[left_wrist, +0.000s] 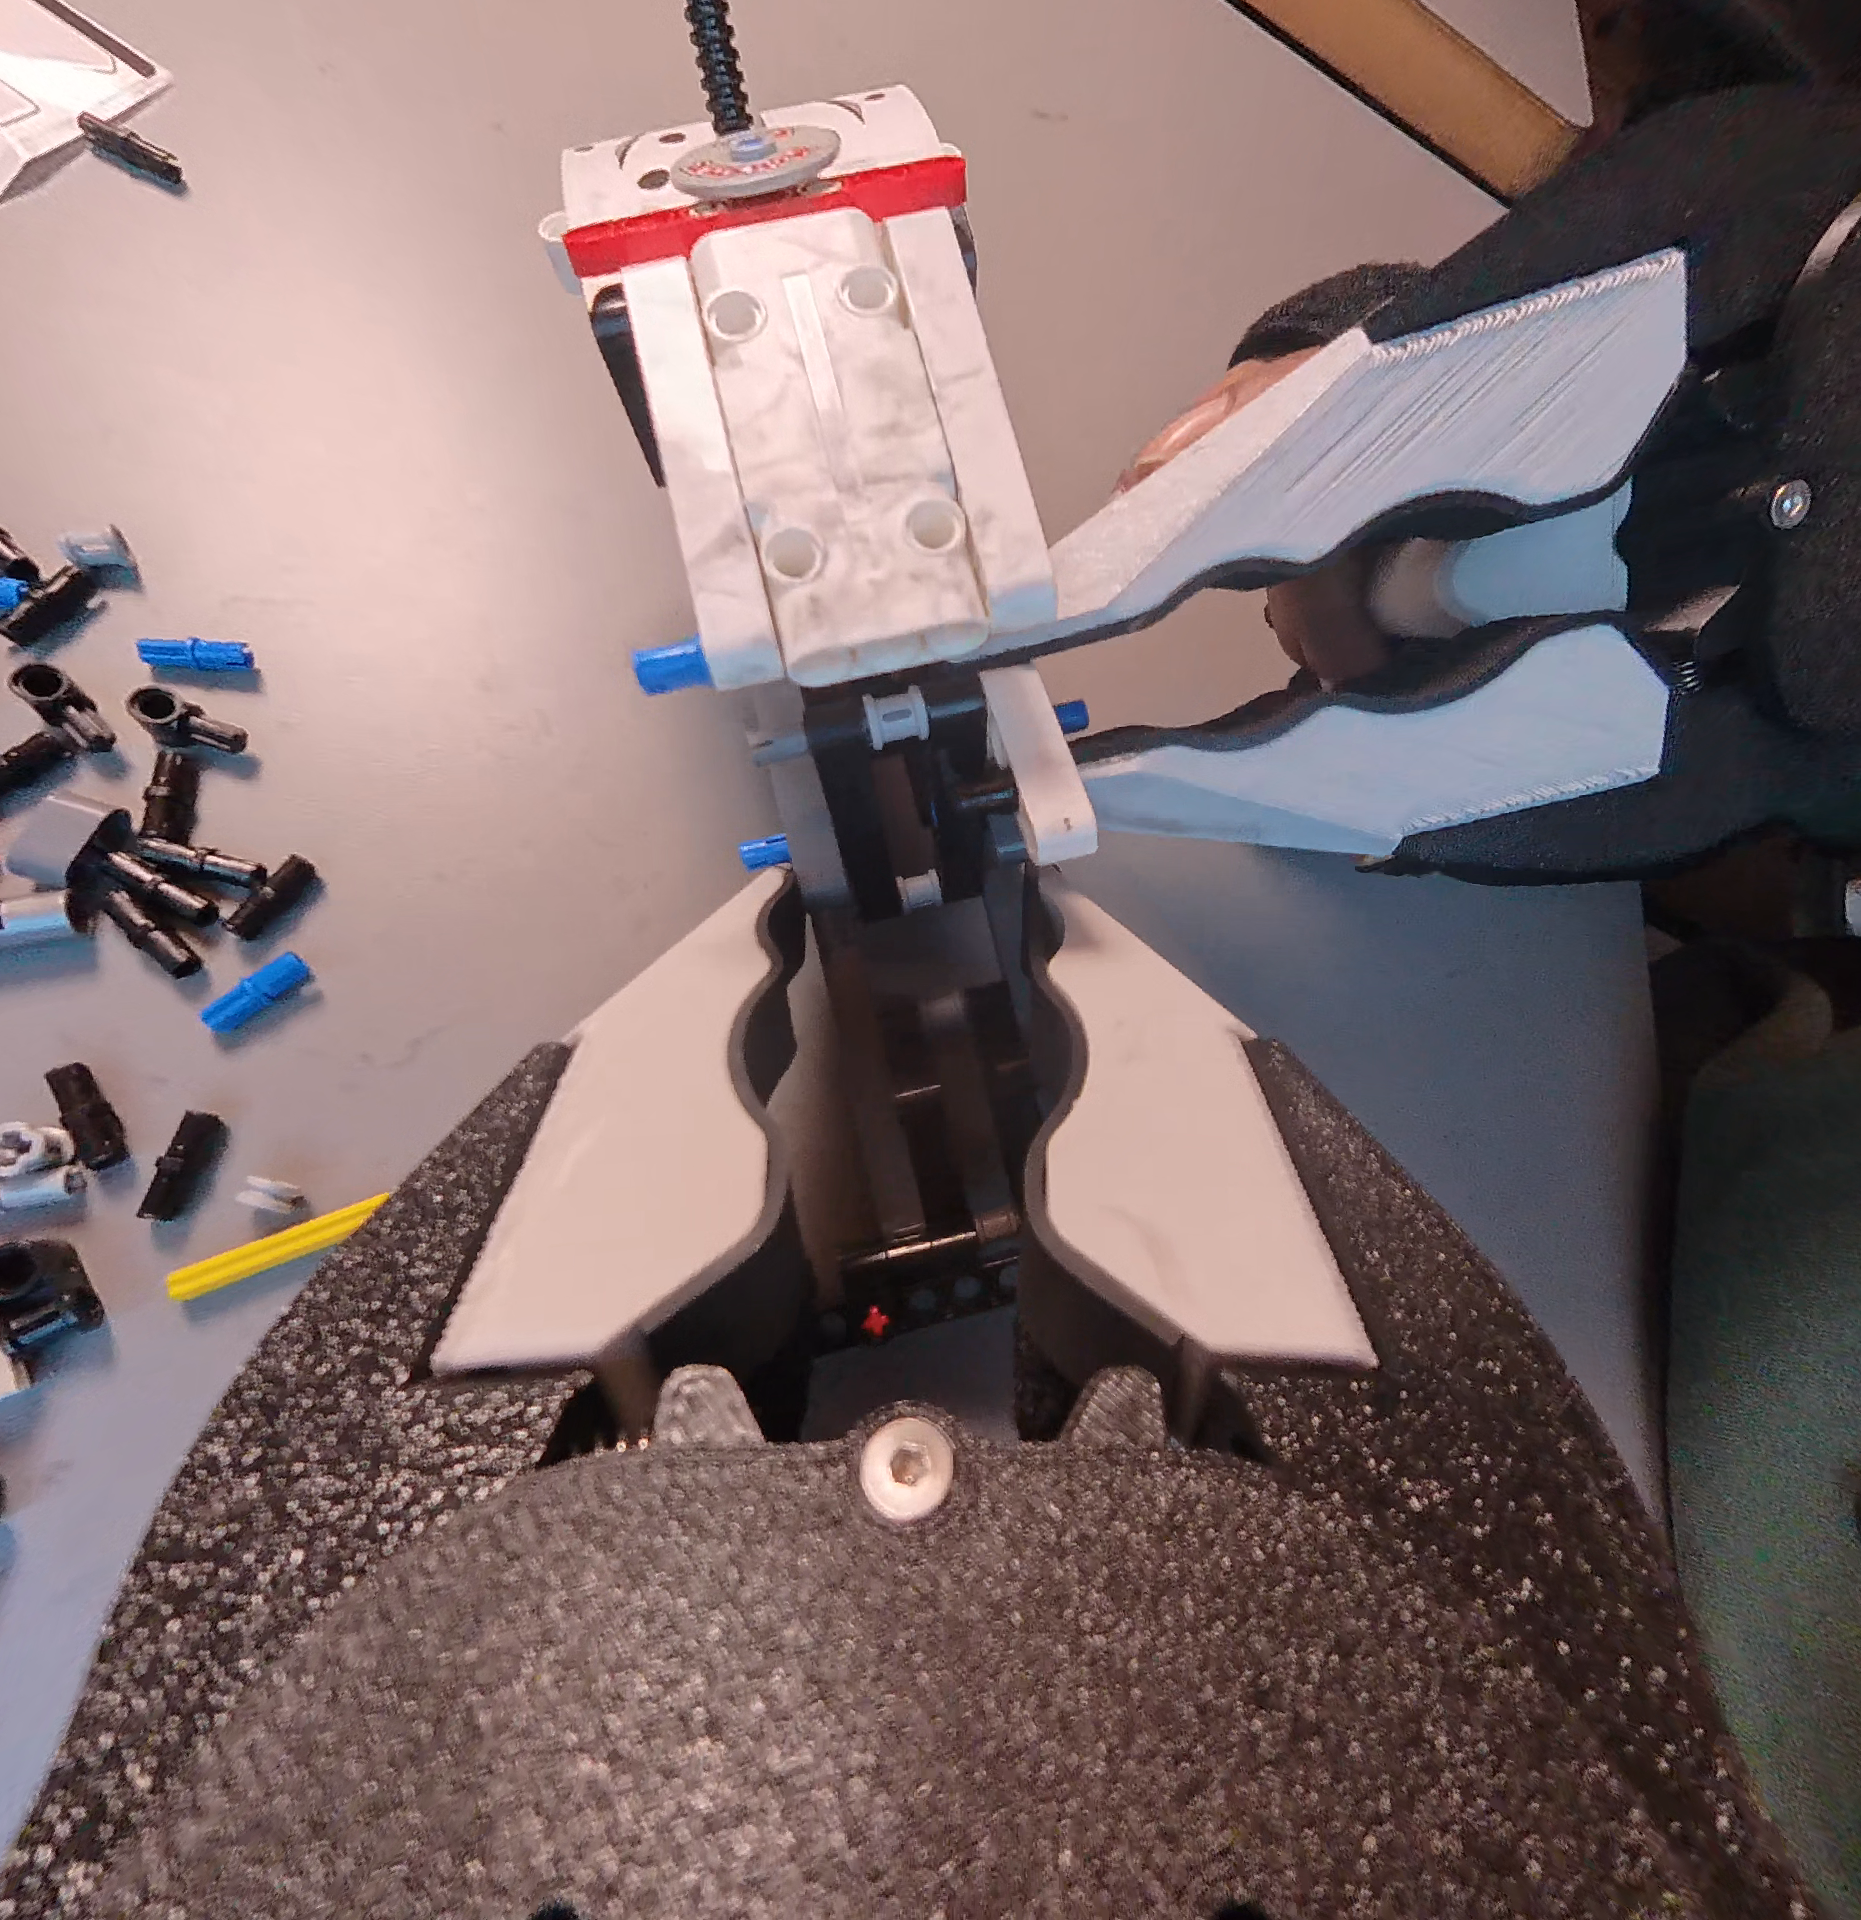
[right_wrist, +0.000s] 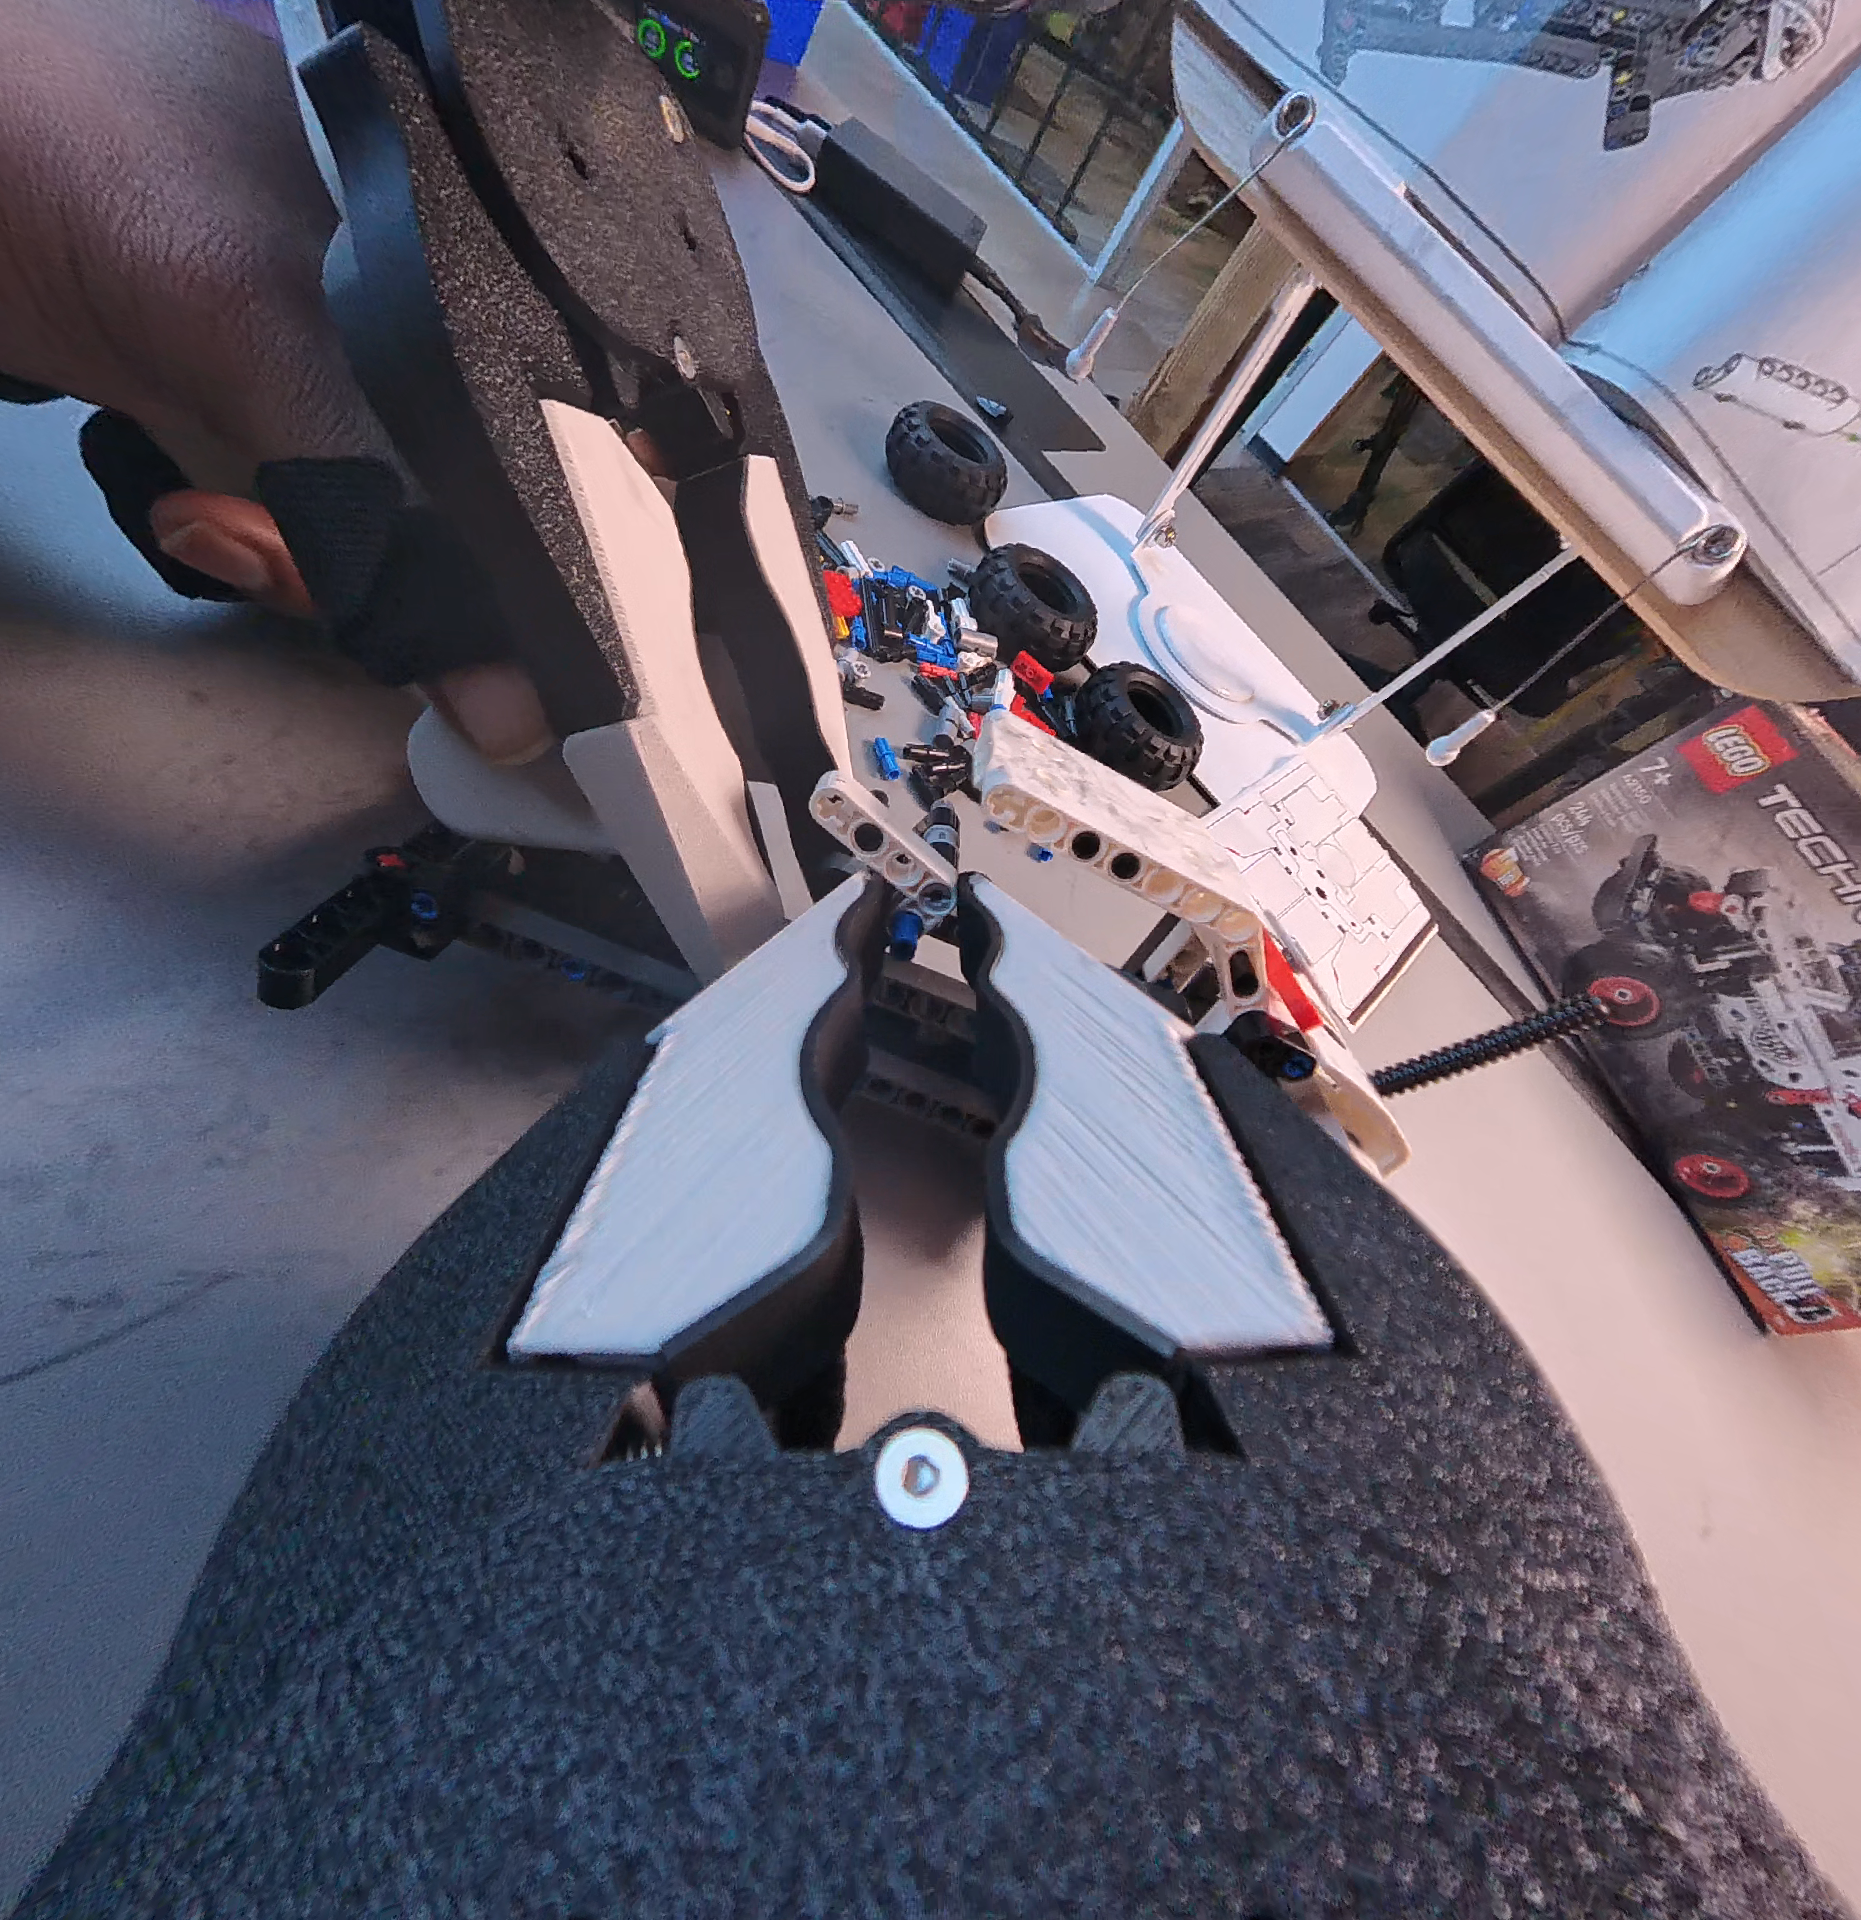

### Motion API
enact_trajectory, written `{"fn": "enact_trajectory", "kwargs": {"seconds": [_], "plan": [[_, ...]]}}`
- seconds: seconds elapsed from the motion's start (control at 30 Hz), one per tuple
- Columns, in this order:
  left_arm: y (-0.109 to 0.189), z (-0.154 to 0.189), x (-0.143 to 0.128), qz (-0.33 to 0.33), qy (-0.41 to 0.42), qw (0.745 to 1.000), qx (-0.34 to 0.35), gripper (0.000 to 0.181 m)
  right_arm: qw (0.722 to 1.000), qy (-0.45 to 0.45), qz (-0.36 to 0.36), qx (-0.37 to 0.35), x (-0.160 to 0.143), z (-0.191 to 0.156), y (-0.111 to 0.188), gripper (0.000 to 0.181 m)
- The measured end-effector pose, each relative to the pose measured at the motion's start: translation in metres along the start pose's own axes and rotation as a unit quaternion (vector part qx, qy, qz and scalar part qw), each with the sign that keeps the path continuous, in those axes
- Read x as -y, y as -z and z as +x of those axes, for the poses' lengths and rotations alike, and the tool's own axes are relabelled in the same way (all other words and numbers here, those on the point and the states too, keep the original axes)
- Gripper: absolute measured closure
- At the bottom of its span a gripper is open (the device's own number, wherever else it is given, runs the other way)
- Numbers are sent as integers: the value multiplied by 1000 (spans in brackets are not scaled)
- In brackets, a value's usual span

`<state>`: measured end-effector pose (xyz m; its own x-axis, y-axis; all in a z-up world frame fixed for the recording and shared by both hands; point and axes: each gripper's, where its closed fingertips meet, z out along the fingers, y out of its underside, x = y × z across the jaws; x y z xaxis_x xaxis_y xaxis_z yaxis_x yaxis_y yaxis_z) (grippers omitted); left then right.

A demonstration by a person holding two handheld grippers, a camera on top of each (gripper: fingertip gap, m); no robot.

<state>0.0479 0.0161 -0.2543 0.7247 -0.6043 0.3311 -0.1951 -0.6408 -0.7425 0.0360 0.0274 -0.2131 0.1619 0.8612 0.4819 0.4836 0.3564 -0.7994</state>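
Half-built toy-brick vehicle assembly point(left_wrist: 843, 457), with white marbled plastic panels, a red cross beam and a black studless frame, is held above the grey matte tabletop point(left_wrist: 386, 436) between the two tools. At far left in the left wrist view lie loose small plastic pieces: black connector pins point(left_wrist: 167, 873), blue pins point(left_wrist: 195, 652) and a yellow ribbed axle point(left_wrist: 277, 1247), none in any container. The left gripper point(left_wrist: 910, 914), with smooth grey wavy-edged fingers on a speckled black body, is clenched on the assembly's black frame. From the right, the right gripper point(left_wrist: 1051, 707), with ridged white printed fingers, pinches the short white holed beam point(right_wrist: 884, 847) at the assembly's side. In the right wrist view, three knobbly black rubber tyres point(right_wrist: 1035, 606) sit by the parts heap, and a printed cardboard box point(right_wrist: 1726, 997) lies flat at far right.
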Motion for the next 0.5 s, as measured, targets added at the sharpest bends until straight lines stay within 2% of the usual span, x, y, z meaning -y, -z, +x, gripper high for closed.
{"fn": "enact_trajectory", "kwargs": {"seconds": [0.17, 0.3, 0.5], "plan": [[2, -1, 2, 8, 0, 1000, 4, 136, 1000, -16, 5, 25, 2, 1, -2, 170], [4, -7, 5, 21, -11, 999, 30, 118, 999, -28, 10, 38, 3, 2, -7, 170], [5, -10, 8, 30, -26, 999, 32, 125, 999, -26, 17, 43, 7, -6, -9, 170]]}}
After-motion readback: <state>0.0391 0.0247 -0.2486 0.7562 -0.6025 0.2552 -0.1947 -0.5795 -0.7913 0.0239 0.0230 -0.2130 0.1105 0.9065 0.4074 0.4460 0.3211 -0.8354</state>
